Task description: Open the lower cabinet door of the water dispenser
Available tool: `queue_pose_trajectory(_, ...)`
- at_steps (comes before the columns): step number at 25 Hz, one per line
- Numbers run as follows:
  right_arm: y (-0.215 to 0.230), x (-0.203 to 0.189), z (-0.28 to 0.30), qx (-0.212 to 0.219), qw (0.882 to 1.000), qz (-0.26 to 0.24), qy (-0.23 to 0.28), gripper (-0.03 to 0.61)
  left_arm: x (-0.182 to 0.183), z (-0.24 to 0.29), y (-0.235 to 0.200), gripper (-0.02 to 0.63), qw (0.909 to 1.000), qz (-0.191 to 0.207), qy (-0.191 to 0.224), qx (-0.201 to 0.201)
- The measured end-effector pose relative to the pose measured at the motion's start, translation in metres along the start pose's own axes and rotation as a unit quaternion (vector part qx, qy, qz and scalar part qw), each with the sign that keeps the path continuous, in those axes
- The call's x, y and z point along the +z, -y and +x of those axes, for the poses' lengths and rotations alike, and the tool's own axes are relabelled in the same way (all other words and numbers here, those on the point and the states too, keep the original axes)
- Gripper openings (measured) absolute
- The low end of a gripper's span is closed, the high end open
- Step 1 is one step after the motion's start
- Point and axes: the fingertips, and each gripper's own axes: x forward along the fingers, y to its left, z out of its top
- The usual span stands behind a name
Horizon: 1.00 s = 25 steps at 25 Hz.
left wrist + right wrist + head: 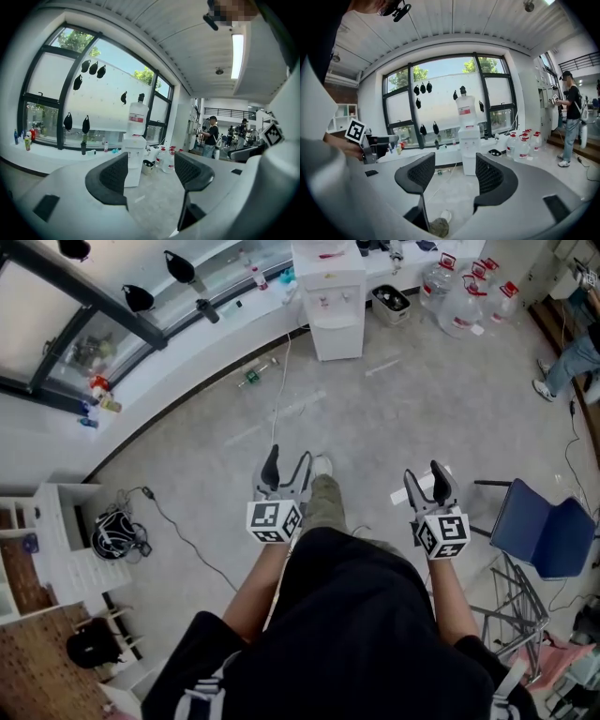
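A grey floor (pixel 394 418) fills most of the head view, bounded at the far side by a curved white ledge under a long window (pixel 94 306). The water dispenser (pixel 335 306) stands against that ledge, well apart from the person and straight ahead. It is white, with a large bottle on top in both gripper views. Its lower cabinet door (pixel 336 338) lies flush with the front, shut. A white cable (pixel 277 390) runs across the floor from the dispenser's left side toward the person. A blue chair (pixel 544 531) stands to the person's right. A group of water bottles (pixel 464 296) with red caps sits on the floor right of the dispenser, and a small bin (pixel 391 303) stands between them and it.

The left gripper (pixel 288 460) is held in the air in front of the person, its jaws spread with nothing between them. The right gripper (pixel 424 476) is level with it, also spread wide and empty. Both point toward the dispenser, which shows in the gap of each pair of jaws.
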Motion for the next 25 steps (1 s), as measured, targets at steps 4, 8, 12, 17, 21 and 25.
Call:
queue_pose_trajectory(4, 0.017, 0.017, 0.054, -0.024, 0.999, -0.014, -0.020, 0.238, 0.004, 0.045, -0.036, 0.288, 0.9997, -0.023, -0.004, 0.005)
queue_pose_trajectory(8, 0.015, 0.060, 0.122, -0.021, 0.999, -0.028, -0.027, 0.238, 0.022, 0.091, -0.081, 0.288, 0.9993, -0.037, -0.008, 0.008)
queue_pose_trajectory(12, 0.008, 0.101, 0.184, -0.018, 0.999, -0.045, -0.020, 0.238, 0.049, 0.128, -0.097, 0.287, 0.9997, -0.007, 0.004, -0.022)
queue_pose_trajectory(17, -0.002, 0.127, 0.241, -0.018, 0.998, -0.048, -0.023, 0.238, 0.068, 0.166, -0.132, 0.287, 0.9991, -0.027, 0.010, -0.031)
queue_pose_trajectory(21, 0.000, 0.139, 0.273, -0.029, 0.998, -0.043, -0.030, 0.238, 0.078, 0.191, -0.156, 0.287, 0.9986, -0.031, 0.003, -0.044)
queue_pose_trajectory(25, 0.006, 0.149, 0.292, -0.046, 0.998, -0.034, -0.030, 0.238, 0.083, 0.215, -0.166, 0.287, 0.9968, -0.030, -0.010, -0.073)
